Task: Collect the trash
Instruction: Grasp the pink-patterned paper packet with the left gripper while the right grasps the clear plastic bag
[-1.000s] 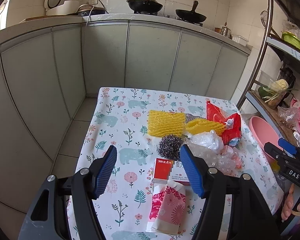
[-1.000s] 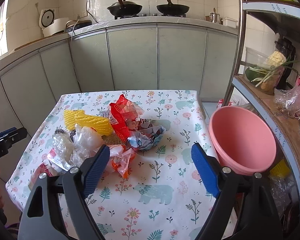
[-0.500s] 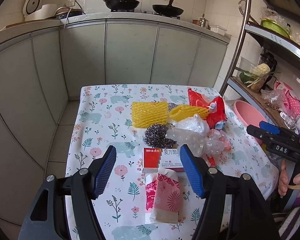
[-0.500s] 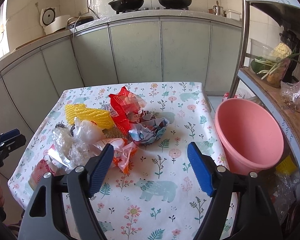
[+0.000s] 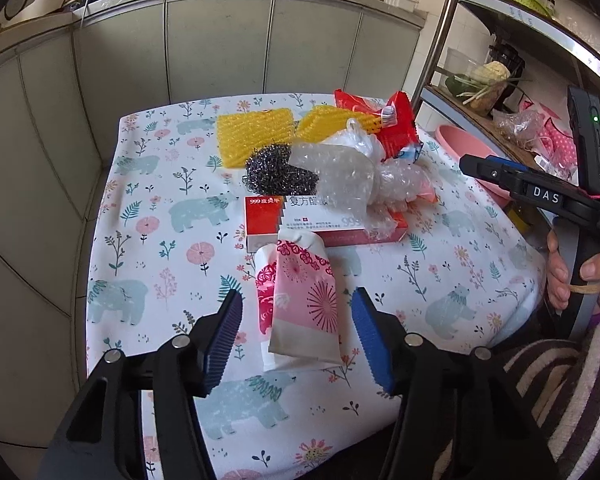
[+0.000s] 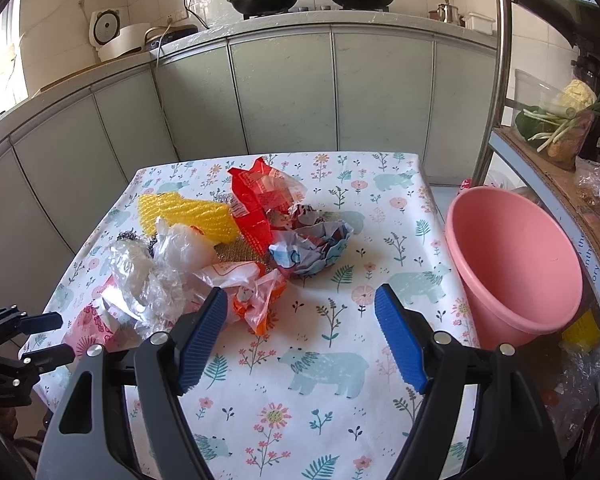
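Left claw closing around the pink pouch at the bench's near edge, pads not touching yet. Pouch looks light, soft, slippery: pinch mid-body. Right claw released, empty.

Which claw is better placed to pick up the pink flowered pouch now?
Left. The left claw already straddles the pink flowered pouch, its jaws closing around it without touching. The right claw hangs open over bare tablecloth.

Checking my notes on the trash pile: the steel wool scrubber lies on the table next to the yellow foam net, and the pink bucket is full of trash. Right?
Not quite. The pink bucket is empty, as the right wrist view shows. The steel wool scrubber does lie on the table next to the yellow foam net.
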The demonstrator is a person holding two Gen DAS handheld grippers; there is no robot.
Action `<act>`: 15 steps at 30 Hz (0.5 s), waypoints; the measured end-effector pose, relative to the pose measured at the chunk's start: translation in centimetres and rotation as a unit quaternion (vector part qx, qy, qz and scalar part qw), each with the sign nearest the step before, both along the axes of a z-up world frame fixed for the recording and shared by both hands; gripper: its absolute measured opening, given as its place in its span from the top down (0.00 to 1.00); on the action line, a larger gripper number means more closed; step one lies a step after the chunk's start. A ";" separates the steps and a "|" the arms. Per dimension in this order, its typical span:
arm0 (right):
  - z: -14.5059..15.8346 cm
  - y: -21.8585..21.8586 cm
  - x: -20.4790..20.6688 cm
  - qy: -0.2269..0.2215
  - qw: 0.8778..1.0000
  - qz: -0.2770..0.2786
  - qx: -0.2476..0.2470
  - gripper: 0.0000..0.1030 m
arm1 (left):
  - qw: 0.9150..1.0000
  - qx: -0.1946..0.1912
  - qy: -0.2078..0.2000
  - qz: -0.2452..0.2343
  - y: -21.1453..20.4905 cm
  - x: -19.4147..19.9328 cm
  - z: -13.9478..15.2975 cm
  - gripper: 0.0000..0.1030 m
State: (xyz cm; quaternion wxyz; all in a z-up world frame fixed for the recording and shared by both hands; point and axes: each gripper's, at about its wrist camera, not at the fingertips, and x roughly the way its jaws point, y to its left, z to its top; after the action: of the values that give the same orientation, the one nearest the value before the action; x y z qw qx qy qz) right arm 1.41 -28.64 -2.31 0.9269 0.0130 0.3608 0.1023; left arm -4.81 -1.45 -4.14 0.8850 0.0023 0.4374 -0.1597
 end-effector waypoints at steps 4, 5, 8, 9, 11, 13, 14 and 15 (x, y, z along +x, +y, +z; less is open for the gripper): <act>0.1 -0.1 -0.3 -0.002 1.000 0.005 0.003 0.26 | 1.000 -0.001 0.008 -0.004 -0.2 0.3 -0.2 0.57; 0.1 -0.2 -0.3 -0.002 1.000 0.005 0.004 0.26 | 1.000 -0.002 0.014 -0.007 -0.2 0.4 -0.4 0.59; -0.1 -0.5 -0.2 0.003 1.000 0.005 0.010 0.26 | 0.999 -0.002 0.031 -0.012 -0.5 0.9 -1.0 0.71; -0.2 -0.6 -0.2 0.006 1.000 0.005 0.013 0.26 | 0.999 -0.002 0.037 -0.012 -0.5 1.1 -1.1 0.77; -0.6 -0.7 0.0 0.014 1.000 0.005 0.020 0.26 | 0.999 -0.014 0.035 -0.017 -0.3 1.1 -1.1 0.82; -1.0 -0.8 0.2 0.023 0.999 0.006 0.027 0.26 | 0.999 -0.023 0.027 -0.026 -0.3 0.9 -0.8 0.92; -1.1 -0.8 0.3 0.027 0.999 0.007 0.030 0.26 | 0.999 -0.024 0.022 -0.027 -0.4 0.8 -0.7 0.93; -1.3 -0.8 0.4 0.031 0.999 0.008 0.032 0.26 | 0.999 -0.024 0.019 -0.029 -0.4 0.7 -0.5 0.93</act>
State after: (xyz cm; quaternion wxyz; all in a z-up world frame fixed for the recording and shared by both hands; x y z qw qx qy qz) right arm 1.85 -29.39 -3.63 0.9136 0.0427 0.3858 0.1210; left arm -4.11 -1.88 -4.63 0.8714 -0.0094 0.4496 -0.1961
